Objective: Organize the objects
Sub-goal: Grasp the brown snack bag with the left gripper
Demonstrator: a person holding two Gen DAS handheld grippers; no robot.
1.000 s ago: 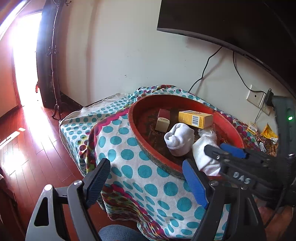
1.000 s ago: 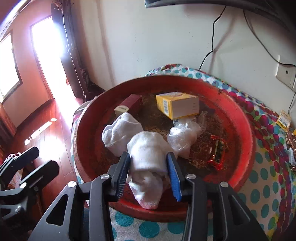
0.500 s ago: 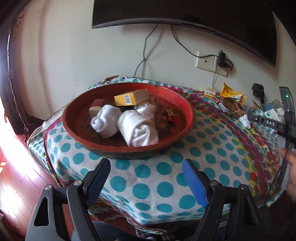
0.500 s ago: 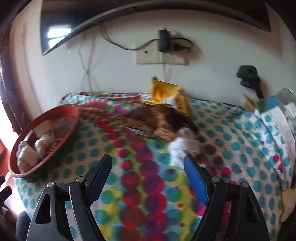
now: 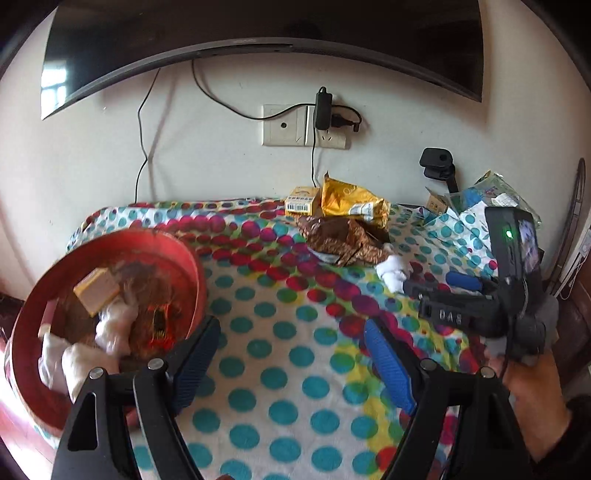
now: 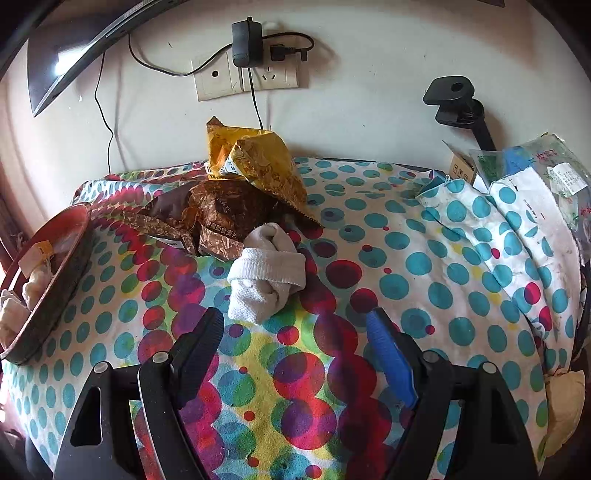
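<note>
Red and round, the bowl [image 5: 110, 280] is sitting at the left of the left wrist view, holding rolled socks [image 5: 70, 363] and a yellow box [image 5: 96, 291]; the left tongs [image 5: 291, 354] are gaping wide over the dotted cloth [image 5: 280, 369] on the counter, gripping nothing. In the right wrist view, the right tongs [image 6: 295, 343] are standing wide and empty, just short of a white sock [image 6: 267, 273] lying beside the brown snack bags [image 6: 207, 218].

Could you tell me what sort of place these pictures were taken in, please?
Probably a home living room: a dark curved television screen hangs above a white wall socket plate, over a table under a polka-dot cloth bearing a rolled white sock.
</note>
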